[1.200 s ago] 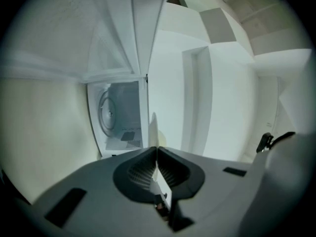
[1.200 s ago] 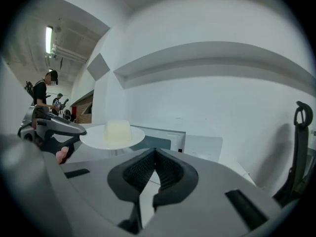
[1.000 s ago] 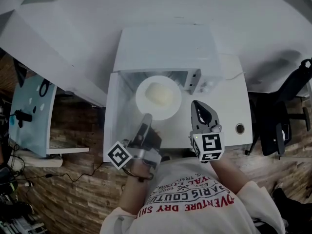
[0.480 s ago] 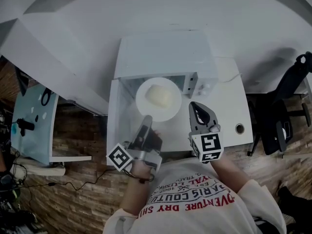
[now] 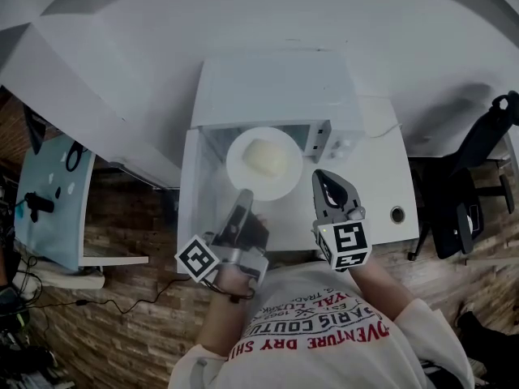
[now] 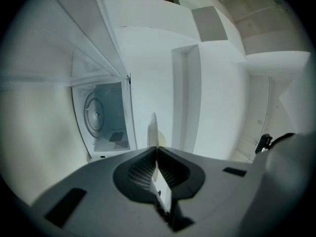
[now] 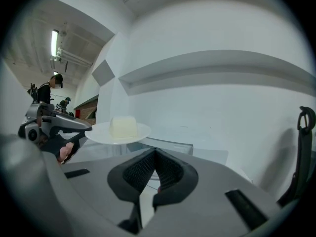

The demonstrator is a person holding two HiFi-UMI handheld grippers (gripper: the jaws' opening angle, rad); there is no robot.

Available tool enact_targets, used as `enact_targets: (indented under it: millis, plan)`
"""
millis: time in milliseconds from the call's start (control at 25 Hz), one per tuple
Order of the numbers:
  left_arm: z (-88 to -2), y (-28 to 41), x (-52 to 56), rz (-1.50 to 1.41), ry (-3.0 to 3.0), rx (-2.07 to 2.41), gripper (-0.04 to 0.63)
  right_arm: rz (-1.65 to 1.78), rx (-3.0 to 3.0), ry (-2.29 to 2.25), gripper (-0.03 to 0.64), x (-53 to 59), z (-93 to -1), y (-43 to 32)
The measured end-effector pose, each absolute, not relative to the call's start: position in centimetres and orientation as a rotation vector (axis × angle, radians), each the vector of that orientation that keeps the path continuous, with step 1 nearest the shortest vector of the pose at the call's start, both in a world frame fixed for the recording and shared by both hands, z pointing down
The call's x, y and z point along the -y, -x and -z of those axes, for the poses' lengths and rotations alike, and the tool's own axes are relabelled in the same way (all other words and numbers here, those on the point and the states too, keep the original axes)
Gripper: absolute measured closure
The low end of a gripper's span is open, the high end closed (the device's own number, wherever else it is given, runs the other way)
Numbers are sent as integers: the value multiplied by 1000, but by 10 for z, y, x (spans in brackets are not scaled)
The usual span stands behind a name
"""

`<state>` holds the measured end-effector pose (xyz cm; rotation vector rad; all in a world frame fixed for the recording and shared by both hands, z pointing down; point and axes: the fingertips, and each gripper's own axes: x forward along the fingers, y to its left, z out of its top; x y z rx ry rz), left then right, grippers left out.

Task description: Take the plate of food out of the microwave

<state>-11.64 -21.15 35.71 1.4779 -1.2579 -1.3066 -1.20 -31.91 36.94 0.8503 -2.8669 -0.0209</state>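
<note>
Left gripper (image 5: 245, 194) is clamped on the near rim of the plate (image 5: 239, 167). Its jaws are pressed narrow on the thin white edge, which shows edge-on between them in the left gripper view. Well to the left of the microwave (image 5: 276, 83), a pale blue cabinet (image 5: 49, 193) stands on the wood floor (image 5: 122, 314). The microwave's door (image 5: 203, 185) is swung open at its front left. In the left gripper view the round turntable (image 6: 95, 115) shows inside the cavity.

The plate is held level, clear of the table, just in front of the microwave's open mouth and right of the door. A pale block of food (image 5: 266, 156) sits at its middle.

Right of the plate and apart from it, the right gripper (image 5: 322, 175) hovers over the white table (image 5: 381, 177), in front of the microwave's right end. Its jaws are together with nothing between them. Its view looks across at the plate and the left gripper.

Farther right of the microwave, a small round hole (image 5: 396, 214) is set in the table. A black chair (image 5: 478, 177) stands past the table's right edge.
</note>
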Motion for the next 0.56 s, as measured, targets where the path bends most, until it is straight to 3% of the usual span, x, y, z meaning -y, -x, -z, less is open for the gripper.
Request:
enact_targets:
  millis: [560]
  plan:
    - [-361,125,213,1290,-1481,1247,581,47,2848,-847,606,313,-375,21]
